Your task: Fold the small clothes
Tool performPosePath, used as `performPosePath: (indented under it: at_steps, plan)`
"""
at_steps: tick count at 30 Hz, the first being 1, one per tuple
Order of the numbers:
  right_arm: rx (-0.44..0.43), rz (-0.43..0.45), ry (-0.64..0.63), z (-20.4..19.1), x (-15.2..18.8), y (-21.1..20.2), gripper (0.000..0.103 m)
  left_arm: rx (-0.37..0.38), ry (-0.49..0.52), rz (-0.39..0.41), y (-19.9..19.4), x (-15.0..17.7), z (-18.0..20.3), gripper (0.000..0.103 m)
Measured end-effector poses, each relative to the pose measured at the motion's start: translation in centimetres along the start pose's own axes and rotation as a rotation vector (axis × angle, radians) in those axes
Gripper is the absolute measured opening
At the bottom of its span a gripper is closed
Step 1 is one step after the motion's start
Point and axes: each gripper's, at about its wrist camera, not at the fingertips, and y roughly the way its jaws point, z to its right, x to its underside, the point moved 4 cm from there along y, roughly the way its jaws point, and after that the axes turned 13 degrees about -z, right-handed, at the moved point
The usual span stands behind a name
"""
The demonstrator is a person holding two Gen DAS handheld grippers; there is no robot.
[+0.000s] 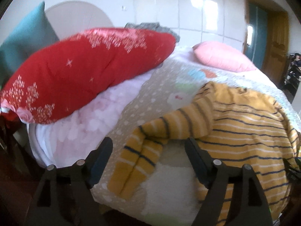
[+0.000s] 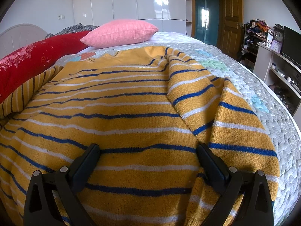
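Observation:
A small mustard-yellow sweater with blue and white stripes (image 1: 244, 124) lies spread on the bed, one sleeve (image 1: 143, 154) bent down toward the near edge. My left gripper (image 1: 148, 146) is open, its fingers either side of that sleeve's cuff, just above it. In the right wrist view the sweater body (image 2: 122, 124) fills the frame, with the other sleeve (image 2: 203, 101) folded in over the right side. My right gripper (image 2: 148, 150) is open above the hem, holding nothing.
The bed has a pale quilted cover (image 2: 263, 86). A red floral pillow (image 1: 79, 71) and a teal cushion (image 1: 24, 39) lie at the left, a pink pillow (image 2: 120, 33) at the head. A white desk with a monitor and clock (image 2: 278, 43) stands at the right.

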Motion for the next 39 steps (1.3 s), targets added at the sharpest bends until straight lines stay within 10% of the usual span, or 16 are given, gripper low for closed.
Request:
performPosePath:
  at_steps: [15, 27, 39]
  plan:
    - [0.006, -0.001, -0.007, -0.2, 0.1, -0.2, 0.103, 0.169, 0.111, 0.001, -2.0, 0.9, 7.5, 0.091]
    - [-0.006, 0.007, -0.006, -0.1, 0.2, -0.4, 0.103, 0.121, 0.200, 0.005, -2.9, 1.8, 10.4, 0.091]
    - [-0.222, -0.028, -0.037, 1.5, -0.3, -5.1, 0.095, 0.160, 0.245, -0.015, -3.4, 3.1, 10.9, 0.091]
